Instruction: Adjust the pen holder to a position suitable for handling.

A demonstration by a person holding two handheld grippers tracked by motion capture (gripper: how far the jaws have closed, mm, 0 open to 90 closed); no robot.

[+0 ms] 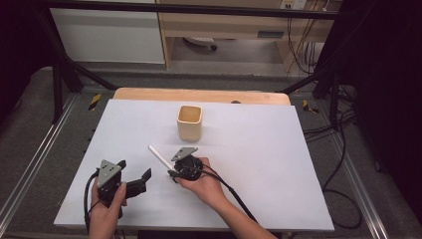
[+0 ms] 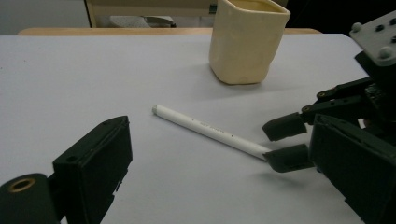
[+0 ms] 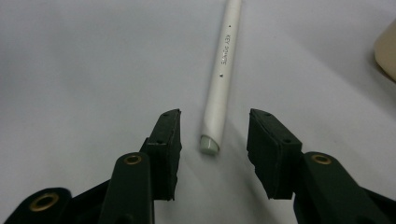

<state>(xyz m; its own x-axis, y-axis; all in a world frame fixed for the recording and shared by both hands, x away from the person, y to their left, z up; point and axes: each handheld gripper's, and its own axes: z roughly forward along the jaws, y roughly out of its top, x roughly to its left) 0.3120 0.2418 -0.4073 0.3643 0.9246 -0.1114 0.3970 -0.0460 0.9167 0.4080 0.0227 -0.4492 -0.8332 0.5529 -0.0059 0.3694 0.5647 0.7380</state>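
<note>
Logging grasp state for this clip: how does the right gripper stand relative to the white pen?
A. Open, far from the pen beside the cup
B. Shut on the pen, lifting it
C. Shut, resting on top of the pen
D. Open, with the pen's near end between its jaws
D: in the right gripper view the right gripper has its jaws spread apart on either side of the near end of the white pen, which lies flat on the table.

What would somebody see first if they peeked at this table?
Probably the white pen lying flat in the middle of the white table, with the right gripper open around its near end, one jaw on each side and not squeezing yet. Behind the pen stands a cream-coloured cup, upright. The left gripper waits open near the table's front left.
</note>
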